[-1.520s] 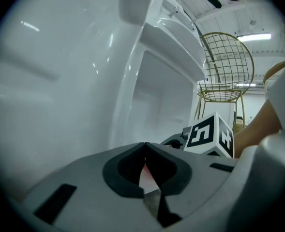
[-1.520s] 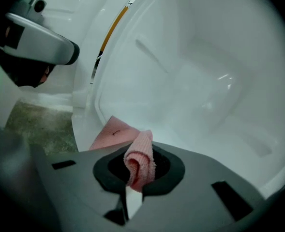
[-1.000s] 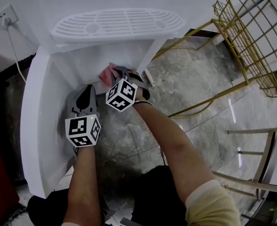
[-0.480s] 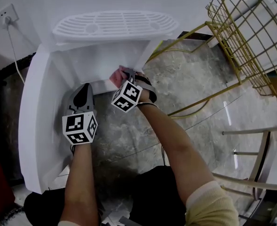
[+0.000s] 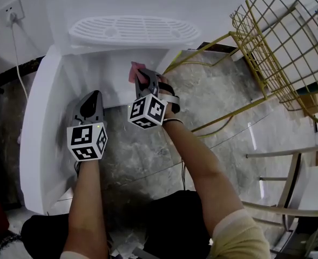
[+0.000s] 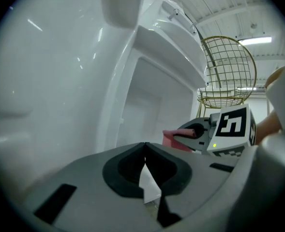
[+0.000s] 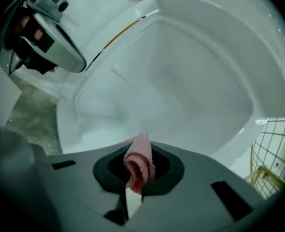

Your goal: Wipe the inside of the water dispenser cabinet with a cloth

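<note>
Pink ribbed cloth [image 5: 136, 72] looks soft, light and limp, so it would likely fold and drag rather than push. It probably handles best bunched, pinched at a fold with a wad left proud of the jaws, much as it sits now. Furthest left, the open white cabinet door [image 5: 40, 134] swings out toward the person. The left gripper [image 5: 94, 99] hovers just beside it, jaws closed together on nothing. To its right, the right gripper [image 5: 144, 82] has its jaws clamped on the cloth, whose free tip reaches into the white water dispenser cabinet [image 5: 107, 82] near its right wall; whether it touches cannot be told. The smooth white cavity shows nothing else inside. Far right, a yellow wire basket chair [image 5: 288, 47] stands well apart.
</note>
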`<state>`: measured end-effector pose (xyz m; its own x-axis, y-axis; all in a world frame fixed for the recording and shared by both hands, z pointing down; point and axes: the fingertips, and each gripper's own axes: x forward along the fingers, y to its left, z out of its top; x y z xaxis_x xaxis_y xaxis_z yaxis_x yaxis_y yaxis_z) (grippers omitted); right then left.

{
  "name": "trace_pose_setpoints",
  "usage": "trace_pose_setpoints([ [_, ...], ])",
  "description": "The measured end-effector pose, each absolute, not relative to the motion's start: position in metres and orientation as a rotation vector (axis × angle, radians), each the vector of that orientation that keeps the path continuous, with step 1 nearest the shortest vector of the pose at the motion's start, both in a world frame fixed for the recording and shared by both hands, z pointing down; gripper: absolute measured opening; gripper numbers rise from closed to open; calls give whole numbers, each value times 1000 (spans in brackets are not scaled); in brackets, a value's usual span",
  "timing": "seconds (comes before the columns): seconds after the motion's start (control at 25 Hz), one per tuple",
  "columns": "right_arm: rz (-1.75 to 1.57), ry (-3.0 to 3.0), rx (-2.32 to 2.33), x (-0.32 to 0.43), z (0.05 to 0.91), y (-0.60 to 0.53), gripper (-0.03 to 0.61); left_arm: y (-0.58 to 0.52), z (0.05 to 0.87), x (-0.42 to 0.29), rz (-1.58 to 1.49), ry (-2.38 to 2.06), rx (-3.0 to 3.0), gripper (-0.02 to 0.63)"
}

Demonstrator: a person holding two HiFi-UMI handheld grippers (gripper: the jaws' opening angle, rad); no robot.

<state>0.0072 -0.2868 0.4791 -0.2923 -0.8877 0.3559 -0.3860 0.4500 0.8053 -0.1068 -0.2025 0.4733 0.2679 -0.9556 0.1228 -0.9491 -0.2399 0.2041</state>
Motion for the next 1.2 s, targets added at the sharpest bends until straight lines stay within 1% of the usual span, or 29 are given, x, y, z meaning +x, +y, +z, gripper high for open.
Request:
trace_pose_setpoints([
  [0.24, -1071, -1812, 1173, -3, 407, -284, 28, -201, 459, -105, -42, -1771, 2345, 0],
  [0.44, -1257, -1642, 1224, 1, 374, -287, 28, -201, 446, -110, -93, -1780, 2345, 0],
  [0.88, -1292, -1461, 1376, 25, 353, -301, 28, -202, 442, -123, -98, -1842, 2327, 0],
  [1.2, -1218, -1389, 1388, 24, 359, -316, 26, -203, 444, -124, -109, -1859, 2335, 0],
])
